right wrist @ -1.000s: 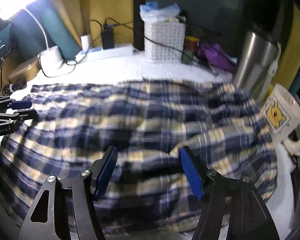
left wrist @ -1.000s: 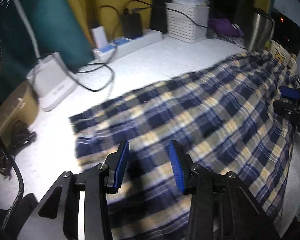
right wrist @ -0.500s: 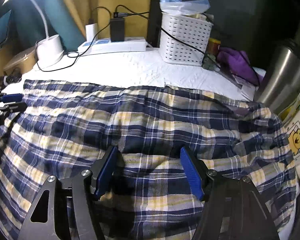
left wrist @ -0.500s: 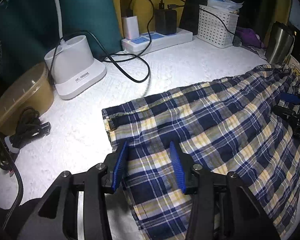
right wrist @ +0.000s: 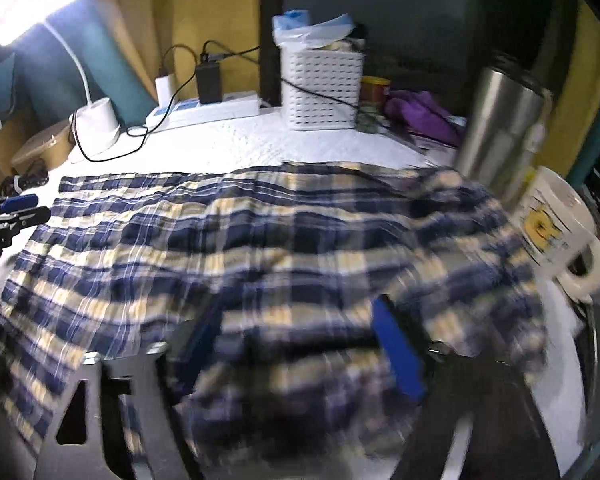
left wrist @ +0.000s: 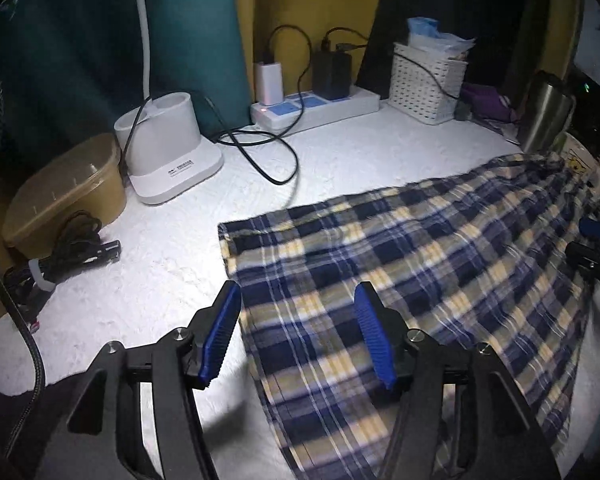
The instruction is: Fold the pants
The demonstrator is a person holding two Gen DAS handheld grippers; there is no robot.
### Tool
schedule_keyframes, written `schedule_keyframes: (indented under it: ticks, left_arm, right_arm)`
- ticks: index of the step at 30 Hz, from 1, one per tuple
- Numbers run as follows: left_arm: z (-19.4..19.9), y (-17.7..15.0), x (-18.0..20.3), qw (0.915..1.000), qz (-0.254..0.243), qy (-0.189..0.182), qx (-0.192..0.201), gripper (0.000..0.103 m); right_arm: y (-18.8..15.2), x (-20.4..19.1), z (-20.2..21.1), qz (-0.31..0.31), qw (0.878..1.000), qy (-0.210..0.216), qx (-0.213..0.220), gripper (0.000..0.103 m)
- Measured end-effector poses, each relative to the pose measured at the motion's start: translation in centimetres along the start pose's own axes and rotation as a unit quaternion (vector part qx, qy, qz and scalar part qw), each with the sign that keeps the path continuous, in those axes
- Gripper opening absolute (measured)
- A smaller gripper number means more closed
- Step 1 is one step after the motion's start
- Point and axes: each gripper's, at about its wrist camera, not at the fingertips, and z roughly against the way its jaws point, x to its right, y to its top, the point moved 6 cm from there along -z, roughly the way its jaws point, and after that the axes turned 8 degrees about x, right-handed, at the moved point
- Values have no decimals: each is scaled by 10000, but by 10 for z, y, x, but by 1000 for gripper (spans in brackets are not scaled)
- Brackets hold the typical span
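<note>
A: Why are the pants (left wrist: pixel 420 264) lying flat like that?
B: Looks like they're being spread across the white table (left wrist: pixel 172 264) ready for a fold, 1 gripper at each end. That's my read.
A: Left gripper (left wrist: pixel 298 334)?
B: Jaws have just been opening. It's hovering at the near left edge of the cloth; plaid is showing between the blue pads but nothing's pinching it.
A: Right gripper (right wrist: pixel 300 344)?
B: Also just opening, and wide. Blurry, cloth is sitting between the pads; I'm judging it released, not gripping.
A: Clutter further back?
B: Mug (right wrist: pixel 556 228) and steel tumbler (right wrist: pixel 500 128) are crowding the right end, cloth seems to be touching the mug. Lamp base (left wrist: pixel 168 152), power strip (left wrist: pixel 312 110), basket (left wrist: pixel 428 80) are staying clear at the back.
</note>
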Motion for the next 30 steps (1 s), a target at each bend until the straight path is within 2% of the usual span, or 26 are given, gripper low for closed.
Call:
schedule_keyframes:
  ticks: [4,11,14,18,22,30]
  left_arm:
    - [10,-9,8,10000,-50,27,14,59]
    - [34,-16,16,9994,259,68,216,59]
    - [41,-17,21,9992,280,78,271,59]
    - [44,-20,35,9995,98,84,284,59]
    - [44,-22,49,9997,-1,48,244,59]
    - [36,-18,81,9997,-228,-4,94,59]
  right_arm:
    - [-11,16,22,-126,9998,-163,54,88]
    - [-38,50,47,-519,9977,-433,50,89]
    - [-52,67,51,-775,9955,-537,44,101]
    - [-72,88,51,-1276,9908,-441,-51,102]
    - [-82,99,49,-1451,9888,-330,-107,102]
    - [-72,109,37,-1669,9859,-65,43,102]
